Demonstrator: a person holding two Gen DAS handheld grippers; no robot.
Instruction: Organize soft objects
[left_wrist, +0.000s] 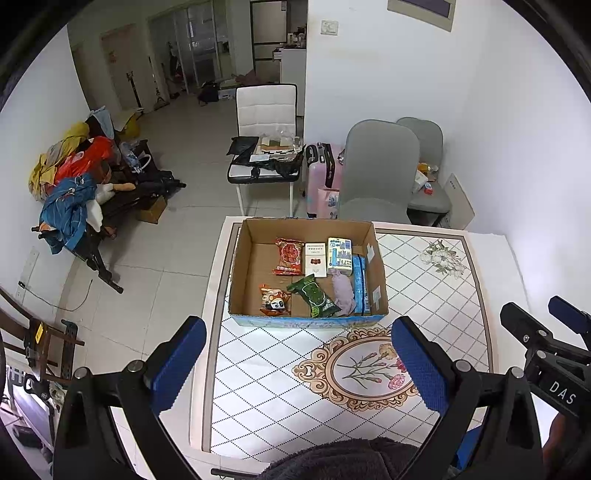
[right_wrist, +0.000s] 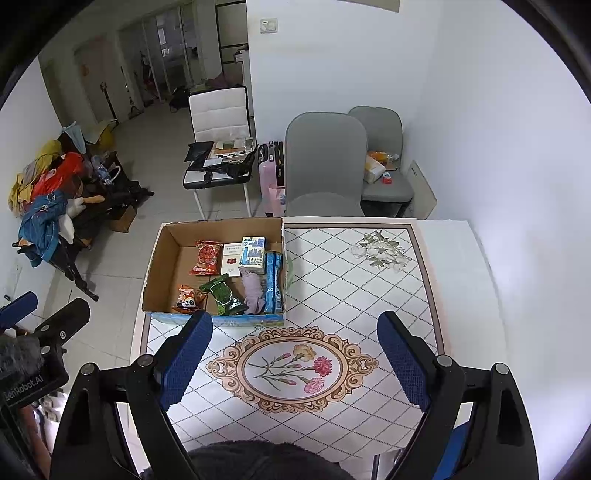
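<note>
An open cardboard box (left_wrist: 376, 273) stands at the far left of the table (left_wrist: 436, 295) and also shows in the right wrist view (right_wrist: 157, 266). Inside lie a red snack bag (left_wrist: 289, 255), a white pack (left_wrist: 315, 259), a tissue pack (left_wrist: 339, 251), a blue pack (left_wrist: 360, 284), a green packet (left_wrist: 314, 295), an orange snack bag (left_wrist: 274, 300) and a lilac cloth (left_wrist: 343, 290). My left gripper (left_wrist: 299, 363) is open and empty, held above the table's near side. My right gripper (right_wrist: 295, 354) is open and empty, beside it to the right.
Two grey chairs (left_wrist: 376, 170) stand behind the table against the white wall. A white chair (left_wrist: 266, 110) with papers and a pink suitcase (left_wrist: 321, 173) stand further back. A pile of clothes (left_wrist: 74, 184) lies on the floor at the left.
</note>
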